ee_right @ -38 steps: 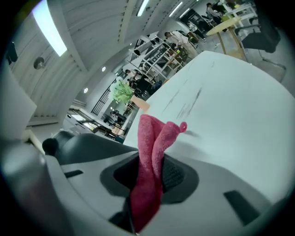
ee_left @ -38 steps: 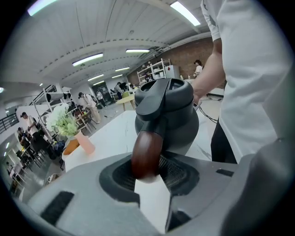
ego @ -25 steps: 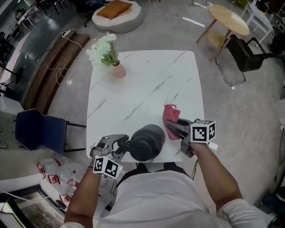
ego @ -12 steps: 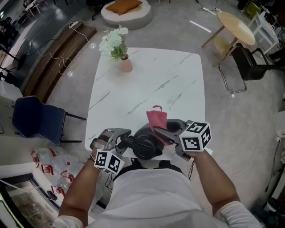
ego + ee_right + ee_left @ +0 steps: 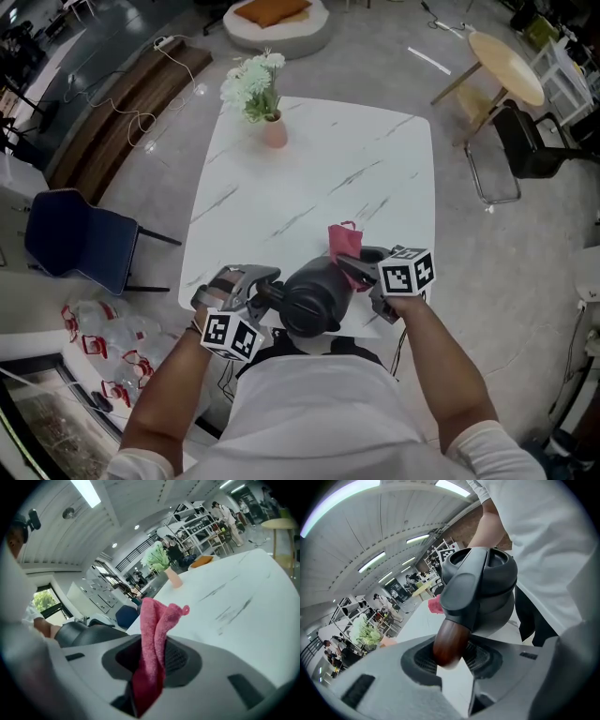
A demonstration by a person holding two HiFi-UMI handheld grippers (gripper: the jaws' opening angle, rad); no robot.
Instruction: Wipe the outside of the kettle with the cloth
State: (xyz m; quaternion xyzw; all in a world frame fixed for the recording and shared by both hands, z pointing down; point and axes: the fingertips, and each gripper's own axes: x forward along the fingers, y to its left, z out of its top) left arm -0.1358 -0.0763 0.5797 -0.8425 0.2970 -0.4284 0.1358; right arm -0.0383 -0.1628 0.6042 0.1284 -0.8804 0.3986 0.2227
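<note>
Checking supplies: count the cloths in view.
1: the pink cloth, clamped in the right gripper beside the kettle. No other shows; one could lie hidden behind the kettle.

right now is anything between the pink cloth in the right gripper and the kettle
Nothing visible. The pink cloth, clamped in the jaws of the right gripper, sits right beside the kettle with no object between them. The left gripper holds the handle on the opposite side, clear of it.

No legible text, brand, number or sign in any view. Only printed patterns: black-and-white square markers, no letters, on the left cube of the left gripper, lower left of the head view. Same on the right cube of the right gripper, right of centre.
</note>
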